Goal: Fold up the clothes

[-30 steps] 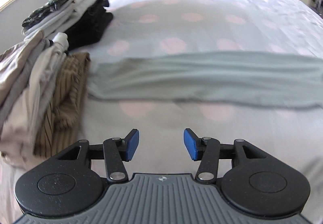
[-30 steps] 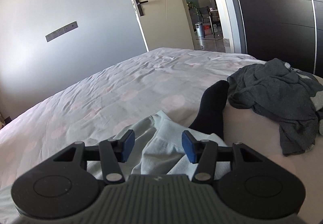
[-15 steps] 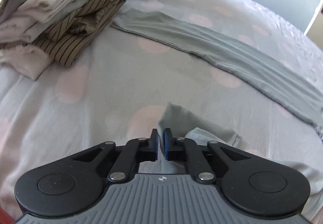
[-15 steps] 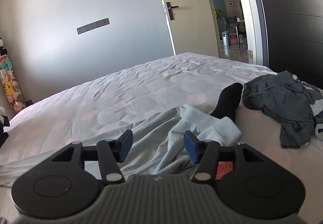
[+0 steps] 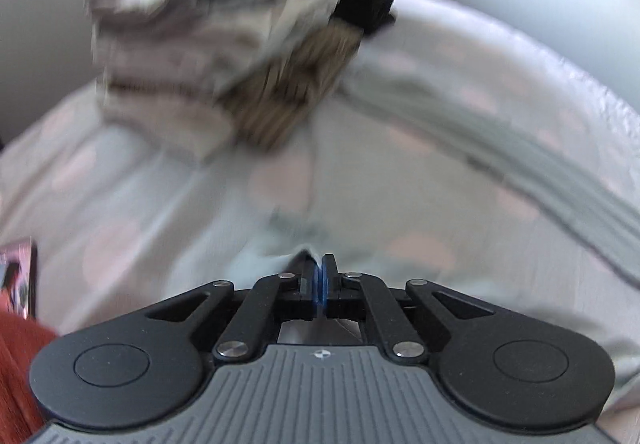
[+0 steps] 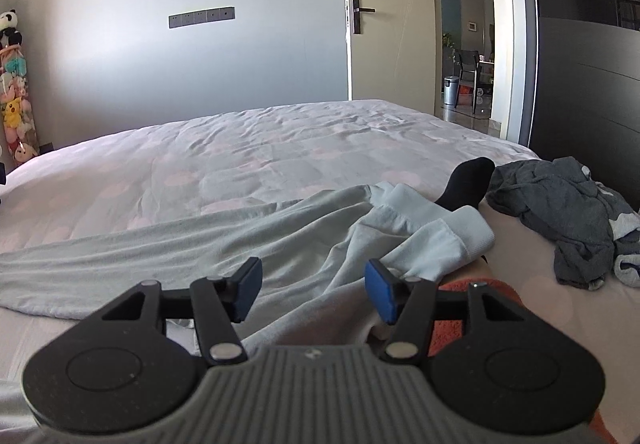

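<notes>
nearest us, our left claw (image 5: 319, 276) is now clamped tight on a pale fold of the garment (image 5: 280, 240); a second ago its jaws stood wide over bare bed, and half a second ago they had just met on that cloth. the left view has since swung and blurred, so we read the hem as being drawn along, though how much cloth is pinched we cannot tell. that grip means one end of the fold is secured.

our right claw (image 6: 312, 292) stands wide with nothing pressed between its pads; the garment (image 6: 208, 244) lies just under and beyond it, its ribbed cuff (image 6: 472, 232) to the right. a second ago this claw saw only the cuff end; now far more of the cloth spreads in front of it, so it has come round toward the garment. we judge it must close on the cloth before the two claws can carry a fold over.

beyond the garment on the bed (image 6: 280, 147) lie a black sock (image 6: 468, 179) touching the cuff end and a dark grey heap (image 6: 560, 203) further right. left of the garment sits the stack (image 5: 224, 55) of folded clothes.
</notes>
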The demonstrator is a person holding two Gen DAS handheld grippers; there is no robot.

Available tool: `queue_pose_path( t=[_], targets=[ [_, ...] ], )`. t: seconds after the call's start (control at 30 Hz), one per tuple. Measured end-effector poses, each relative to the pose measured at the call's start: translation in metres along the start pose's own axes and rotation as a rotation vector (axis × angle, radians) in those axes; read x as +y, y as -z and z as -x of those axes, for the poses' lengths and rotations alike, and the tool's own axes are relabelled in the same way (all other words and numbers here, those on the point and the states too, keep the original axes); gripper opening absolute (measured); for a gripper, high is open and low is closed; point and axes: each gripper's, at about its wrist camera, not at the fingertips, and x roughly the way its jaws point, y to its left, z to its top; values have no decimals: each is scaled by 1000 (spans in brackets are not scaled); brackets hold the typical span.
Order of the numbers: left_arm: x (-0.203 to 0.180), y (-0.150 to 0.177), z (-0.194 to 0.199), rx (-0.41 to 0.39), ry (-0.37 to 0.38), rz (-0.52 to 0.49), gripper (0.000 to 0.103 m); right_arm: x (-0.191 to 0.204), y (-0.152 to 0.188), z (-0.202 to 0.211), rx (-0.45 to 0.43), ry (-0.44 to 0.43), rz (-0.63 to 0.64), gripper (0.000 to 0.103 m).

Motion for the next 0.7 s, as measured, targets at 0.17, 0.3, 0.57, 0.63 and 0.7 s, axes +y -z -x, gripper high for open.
queue_pose_path(
  t=[0.17, 0.3, 0.57, 0.63, 0.7],
  targets=[
    [11, 8, -6, 63, 26, 49, 42, -6, -1, 1, 4, 18, -12, 61],
    [9, 0, 11, -4, 91, 37, 53, -9, -2, 2, 9, 15, -24, 61],
    [-20, -35, 44, -98, 267, -358, 55, -13, -5, 1, 25, -30, -40, 61],
    [-29, -40, 50, -102, 278, -490, 55, -15, -5, 2, 26, -31, -48, 61],
    [-37, -42, 53, -95, 284, -633, 56, -17, -5, 2, 23, -34, -59, 61]
  ],
)
